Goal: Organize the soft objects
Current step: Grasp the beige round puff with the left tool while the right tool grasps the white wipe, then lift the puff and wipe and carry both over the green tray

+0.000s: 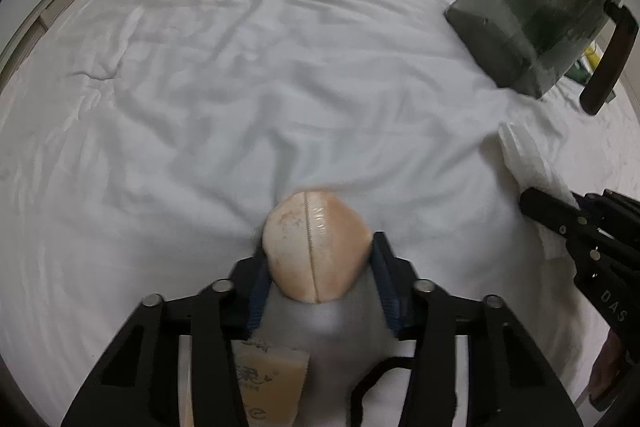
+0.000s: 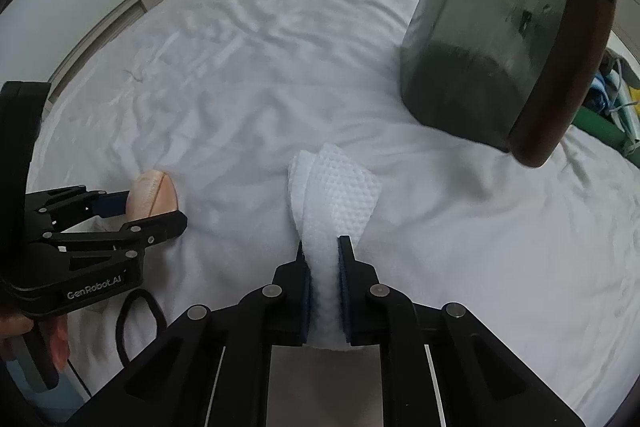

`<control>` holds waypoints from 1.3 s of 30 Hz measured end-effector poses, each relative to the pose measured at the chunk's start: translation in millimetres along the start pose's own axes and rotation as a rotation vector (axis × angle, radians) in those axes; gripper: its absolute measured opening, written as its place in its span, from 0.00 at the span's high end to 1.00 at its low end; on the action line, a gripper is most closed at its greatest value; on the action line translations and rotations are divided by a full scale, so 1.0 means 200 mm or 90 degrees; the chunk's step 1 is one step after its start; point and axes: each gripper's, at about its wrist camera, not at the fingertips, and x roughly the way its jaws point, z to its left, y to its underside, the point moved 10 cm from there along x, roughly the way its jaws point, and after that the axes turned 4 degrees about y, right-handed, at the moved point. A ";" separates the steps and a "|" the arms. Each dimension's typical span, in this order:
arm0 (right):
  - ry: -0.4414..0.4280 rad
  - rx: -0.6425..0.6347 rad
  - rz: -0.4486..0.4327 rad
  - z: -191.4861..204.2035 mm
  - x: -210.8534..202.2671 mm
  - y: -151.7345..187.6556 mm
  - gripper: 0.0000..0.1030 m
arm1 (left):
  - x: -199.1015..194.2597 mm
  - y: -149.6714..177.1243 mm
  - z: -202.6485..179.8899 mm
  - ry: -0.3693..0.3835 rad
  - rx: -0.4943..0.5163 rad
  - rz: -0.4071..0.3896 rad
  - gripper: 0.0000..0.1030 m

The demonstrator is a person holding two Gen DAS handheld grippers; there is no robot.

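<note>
The left gripper's (image 1: 320, 267) fingers (image 1: 256, 291) press on both sides of a peach padded ball (image 1: 316, 247), narrowed partway around it, low over the bed (image 1: 240, 67) near its front edge. The right gripper's (image 2: 324, 251) fingers (image 2: 304, 287) are nearly closed, pinching a white textured cloth (image 2: 340, 195) that fans out beyond the tips. Farther off, toward the bed's right edge, stands a dark bin (image 2: 500, 27).

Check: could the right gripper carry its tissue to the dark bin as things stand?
Probably yes. The right gripper is shut on the tissue, and only bare sheet lies between it and the bin ahead to its right.
</note>
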 end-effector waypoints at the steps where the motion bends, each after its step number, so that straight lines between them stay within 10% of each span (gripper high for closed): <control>1: -0.001 -0.001 -0.002 0.00 -0.01 0.00 0.90 | -0.01 -0.01 0.00 0.003 0.000 -0.004 0.73; 9: -0.025 -0.015 -0.022 0.04 -0.12 -0.02 0.90 | -0.16 -0.08 -0.04 0.020 -0.005 -0.024 0.93; 27: -0.082 -0.027 -0.020 -0.04 -0.29 0.02 0.90 | -0.38 -0.08 -0.25 0.001 0.014 -0.032 0.94; 39: -0.007 0.045 -0.041 -0.71 -0.75 0.09 0.90 | -0.66 -0.15 -1.06 0.131 0.136 -0.041 0.94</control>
